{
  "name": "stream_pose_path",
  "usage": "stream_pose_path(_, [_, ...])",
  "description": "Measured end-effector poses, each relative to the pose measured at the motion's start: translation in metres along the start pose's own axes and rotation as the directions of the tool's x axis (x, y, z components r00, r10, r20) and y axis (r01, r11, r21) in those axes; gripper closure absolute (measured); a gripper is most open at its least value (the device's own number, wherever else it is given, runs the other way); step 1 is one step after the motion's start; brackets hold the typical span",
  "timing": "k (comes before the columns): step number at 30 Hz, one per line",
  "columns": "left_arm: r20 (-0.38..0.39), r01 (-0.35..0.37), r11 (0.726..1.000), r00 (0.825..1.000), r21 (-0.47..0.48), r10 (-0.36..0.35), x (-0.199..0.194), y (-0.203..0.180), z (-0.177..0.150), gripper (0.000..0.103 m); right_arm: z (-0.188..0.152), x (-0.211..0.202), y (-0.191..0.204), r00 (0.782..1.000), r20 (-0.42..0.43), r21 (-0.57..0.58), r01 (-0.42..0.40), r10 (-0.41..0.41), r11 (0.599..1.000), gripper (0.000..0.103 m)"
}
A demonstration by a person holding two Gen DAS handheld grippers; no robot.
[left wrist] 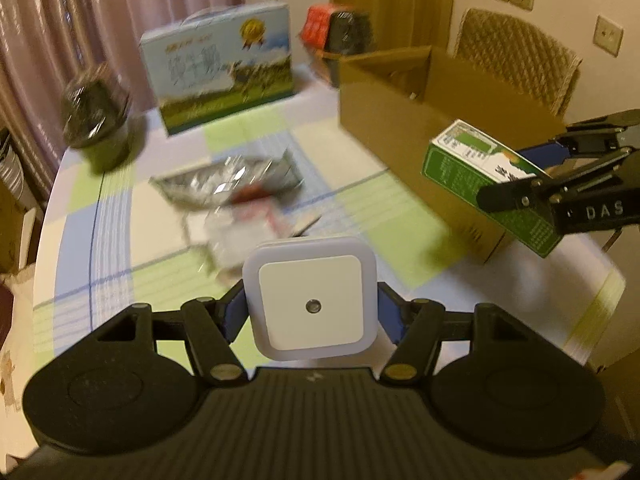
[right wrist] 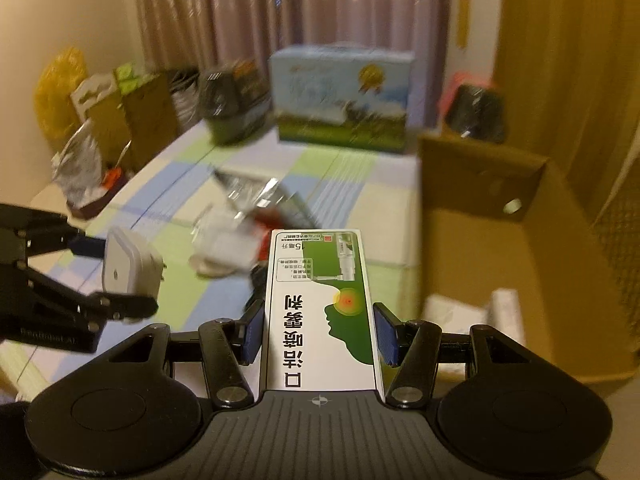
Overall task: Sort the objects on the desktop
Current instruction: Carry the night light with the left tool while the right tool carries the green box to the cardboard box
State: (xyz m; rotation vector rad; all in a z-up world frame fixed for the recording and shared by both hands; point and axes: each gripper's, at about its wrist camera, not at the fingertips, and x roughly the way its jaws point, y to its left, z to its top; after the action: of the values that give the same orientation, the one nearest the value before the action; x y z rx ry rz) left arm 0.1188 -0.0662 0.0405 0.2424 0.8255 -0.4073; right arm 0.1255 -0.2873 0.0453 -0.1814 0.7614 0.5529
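- Left tool (left wrist: 311, 312): clamped on a white square night light (left wrist: 311, 298), held clear above the table (left wrist: 120, 240).
- Right tool (right wrist: 318, 336): gripping a green-and-white throat spray box (right wrist: 320, 312), raised beside the open cardboard box (right wrist: 500, 248).
- Foil packet (left wrist: 228, 184) and blurred wrappers lie on the checked tablecloth.

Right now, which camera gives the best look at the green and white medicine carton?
The right wrist view: the green and white medicine carton fills the centre between the jaws, its print sharp and readable. The left wrist view shows it only small and angled at the right edge.
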Motion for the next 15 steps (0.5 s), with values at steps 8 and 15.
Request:
stream_pose_path(8, [0.074,0.073,0.996,0.994,0.051,-0.076,-0.003,-0.064,0.055,0.042,0.019,-0.044,-0.064,0.993,0.057,0.058,0.102,-0.106,0.993,0.05])
stream_pose_path(15, [0.104,0.14,0.987,0.983,0.082,-0.149,0.019,-0.114,0.092,0.042,0.02,-0.055,-0.118,0.983,0.052,0.106,0.167,-0.173,0.98,0.05])
